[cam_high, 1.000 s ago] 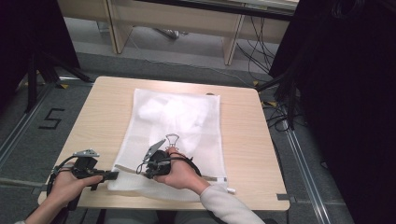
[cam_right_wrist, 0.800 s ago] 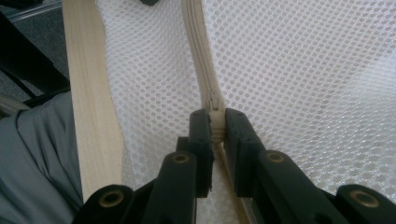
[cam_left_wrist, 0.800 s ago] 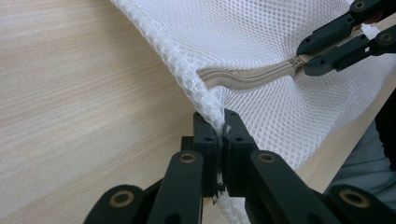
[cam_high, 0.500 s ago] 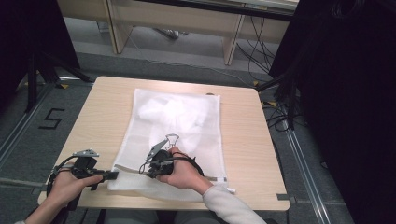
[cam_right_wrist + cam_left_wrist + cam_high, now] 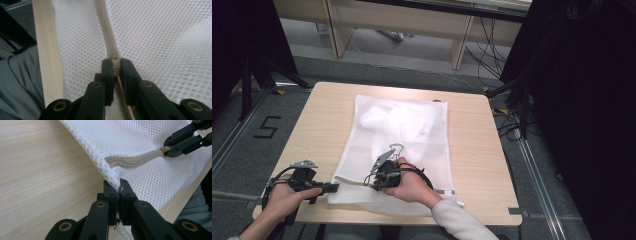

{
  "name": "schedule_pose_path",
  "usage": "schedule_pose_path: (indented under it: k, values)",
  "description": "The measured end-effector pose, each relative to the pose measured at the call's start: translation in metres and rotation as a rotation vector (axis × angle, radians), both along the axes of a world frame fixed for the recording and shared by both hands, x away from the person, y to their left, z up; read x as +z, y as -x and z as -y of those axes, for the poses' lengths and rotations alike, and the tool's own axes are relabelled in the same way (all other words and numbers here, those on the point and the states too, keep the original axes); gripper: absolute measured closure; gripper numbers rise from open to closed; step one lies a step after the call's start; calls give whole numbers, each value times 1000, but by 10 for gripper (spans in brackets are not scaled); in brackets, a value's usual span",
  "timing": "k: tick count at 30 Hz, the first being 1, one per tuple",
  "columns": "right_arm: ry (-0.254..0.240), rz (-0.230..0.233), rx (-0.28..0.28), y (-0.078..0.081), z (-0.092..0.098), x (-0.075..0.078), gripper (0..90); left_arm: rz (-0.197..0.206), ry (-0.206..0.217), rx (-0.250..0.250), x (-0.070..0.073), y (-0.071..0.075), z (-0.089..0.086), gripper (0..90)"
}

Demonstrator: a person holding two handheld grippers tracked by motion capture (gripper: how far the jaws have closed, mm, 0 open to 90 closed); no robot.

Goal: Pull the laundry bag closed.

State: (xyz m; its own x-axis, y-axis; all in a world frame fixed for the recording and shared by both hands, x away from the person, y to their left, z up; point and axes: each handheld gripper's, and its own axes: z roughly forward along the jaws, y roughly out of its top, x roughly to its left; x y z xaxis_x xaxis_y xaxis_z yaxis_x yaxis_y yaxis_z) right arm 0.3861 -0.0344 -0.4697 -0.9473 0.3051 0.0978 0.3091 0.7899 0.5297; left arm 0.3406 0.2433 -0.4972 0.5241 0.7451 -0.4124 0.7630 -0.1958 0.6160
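A white mesh laundry bag (image 5: pixel 412 150) lies flat on the wooden table (image 5: pixel 472 150), with a white garment (image 5: pixel 384 120) bunched inside its far half. A beige zipper (image 5: pixel 135 161) runs along the bag's near edge. My left gripper (image 5: pixel 332 187) is shut on the bag's near left corner; the mesh (image 5: pixel 140 137) is pinched between its jaws (image 5: pixel 118 185). My right gripper (image 5: pixel 369 181) is shut on the zipper pull (image 5: pixel 115 56), a short way along the zipper (image 5: pixel 105 25) from that corner. The right gripper (image 5: pixel 167 150) also appears in the left gripper view, clamped on the pull.
The table's near edge (image 5: pixel 46 50) runs just beside the bag, with the person's grey clothing (image 5: pixel 17 82) below it. Bare wood (image 5: pixel 317 130) lies left and right of the bag. Desk legs and cables (image 5: pixel 492 65) stand on the floor beyond the table.
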Motion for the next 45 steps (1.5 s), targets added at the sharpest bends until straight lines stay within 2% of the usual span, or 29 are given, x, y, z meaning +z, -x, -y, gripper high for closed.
schedule_pose_path:
  k: [7, 9, 11, 16, 19, 22, 27, 34, 40, 41, 45]
  values:
    - [10, -10, -11, 1, 2, 1, 825, -5, 4, -6, 0, 0, 0, 858]
    - [3, 1, -2, -1, 3, 0, 824, -4, 7, -5, 0, 0, 0, 857]
    - [-1, -10, 0, 0, 4, 0, 824, -6, 7, -5, 0, 0, 0, 857]
    - [4, 6, 7, 0, 4, 1, 825, -5, 9, -2, 0, 0, 0, 857]
    - [11, -13, -10, 1, 6, 2, 825, -6, 7, -6, 0, 0, -1, 857]
    - [7, -1, -9, -1, 8, 1, 825, -6, 3, -9, 0, 0, -1, 857]
    - [6, -18, -10, 0, 11, 2, 825, -6, 5, -5, 0, 0, 0, 857]
    - [4, -2, -11, -1, 14, 3, 825, -6, 3, -6, 0, 0, -1, 857]
    - [10, -17, -27, -1, 20, 4, 824, -8, -1, -9, 0, 0, -1, 857]
    - [4, -8, -27, -1, 21, 3, 824, -8, -1, -9, 0, 0, -1, 857]
    - [13, -27, -37, 0, 22, 4, 824, -9, -3, -7, 0, 0, -1, 857]
